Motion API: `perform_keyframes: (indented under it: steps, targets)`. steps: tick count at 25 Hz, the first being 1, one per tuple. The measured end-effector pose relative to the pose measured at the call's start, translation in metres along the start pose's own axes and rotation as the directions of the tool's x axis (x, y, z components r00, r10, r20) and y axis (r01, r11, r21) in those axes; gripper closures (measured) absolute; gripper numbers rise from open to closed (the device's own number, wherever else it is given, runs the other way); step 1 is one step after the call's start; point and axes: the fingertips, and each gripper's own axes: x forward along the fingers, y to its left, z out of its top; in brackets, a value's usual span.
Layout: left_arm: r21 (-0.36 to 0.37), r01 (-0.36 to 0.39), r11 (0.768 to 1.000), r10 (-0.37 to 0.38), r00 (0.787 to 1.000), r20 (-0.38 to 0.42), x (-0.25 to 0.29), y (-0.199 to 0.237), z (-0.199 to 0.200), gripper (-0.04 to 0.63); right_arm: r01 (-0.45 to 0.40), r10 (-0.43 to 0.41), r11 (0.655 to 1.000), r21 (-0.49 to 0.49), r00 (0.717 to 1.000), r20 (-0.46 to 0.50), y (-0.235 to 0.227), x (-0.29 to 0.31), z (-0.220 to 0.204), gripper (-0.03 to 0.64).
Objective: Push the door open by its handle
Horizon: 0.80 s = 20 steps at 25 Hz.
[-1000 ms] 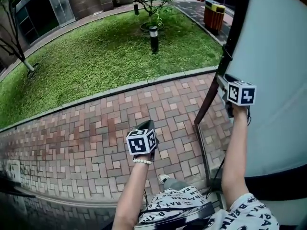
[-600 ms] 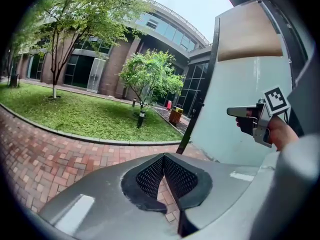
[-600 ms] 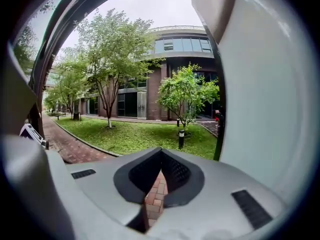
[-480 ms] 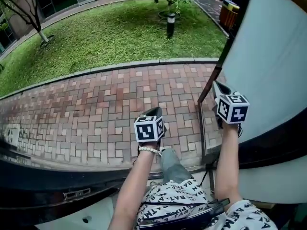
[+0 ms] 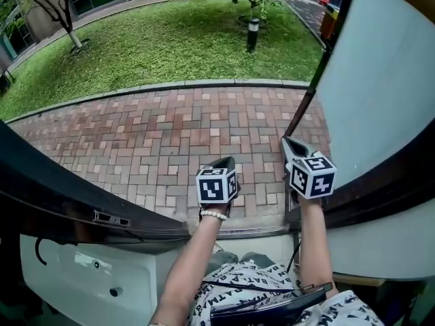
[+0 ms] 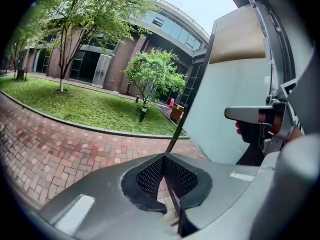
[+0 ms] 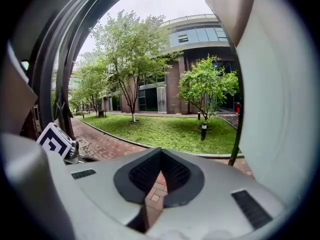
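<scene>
The door [image 5: 387, 80] is a pale frosted panel with a dark edge [image 5: 319, 73], swung outward on the right. No handle shows in any view. My right gripper [image 5: 289, 142] hangs just left of that panel, apart from it, jaws shut on nothing. In the right gripper view its pads [image 7: 160, 151] meet over brick paving, with the door [image 7: 280, 109] filling the right side. My left gripper [image 5: 221, 163] is out over the threshold, also shut and empty; its tips [image 6: 164, 156] are closed. The right gripper [image 6: 250, 114] shows beside the door [image 6: 225, 104] in the left gripper view.
A dark frame band [image 5: 68, 195] with a metal latch plate [image 5: 112, 219] curves across the lower left, above a white panel [image 5: 88, 270]. Beyond the threshold lie brick paving [image 5: 170, 134], a lawn [image 5: 170, 39], a lamp post [image 5: 253, 32] and a bin [image 5: 329, 19].
The right gripper has come off the door's dark edge and dropped lower and nearer. The view has pulled back, bringing the dark frame band and white panel into sight at the lower left.
</scene>
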Motion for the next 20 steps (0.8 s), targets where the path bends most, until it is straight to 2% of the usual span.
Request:
perform_keyframes:
  steps: [5, 9, 15, 20]
  targets:
    - [-0.018, -0.005, 1.000, 0.005, 1.000, -0.005, -0.020, -0.023, -0.027, 0.606, -0.043, 0.044, 0.996, -0.073, 0.999, 0.021, 0.021, -0.039, -0.011, 0.607]
    - [-0.011, -0.001, 1.000, 0.001, 1.000, -0.007, -0.038, -0.056, -0.064, 0.606, -0.053, 0.059, 0.993, -0.110, 0.997, 0.054, 0.033, -0.087, -0.039, 0.607]
    - [-0.042, -0.019, 0.999, 0.019, 1.000, -0.015, -0.089, -0.111, -0.151, 0.606, -0.141, 0.143, 0.985, -0.098, 0.990, 0.013, 0.064, -0.169, -0.105, 0.607]
    - [-0.111, -0.046, 0.993, 0.044, 0.999, -0.024, -0.143, -0.164, -0.215, 0.606, -0.227, 0.225, 0.959, -0.172, 0.974, -0.031, 0.097, -0.235, -0.126, 0.607]
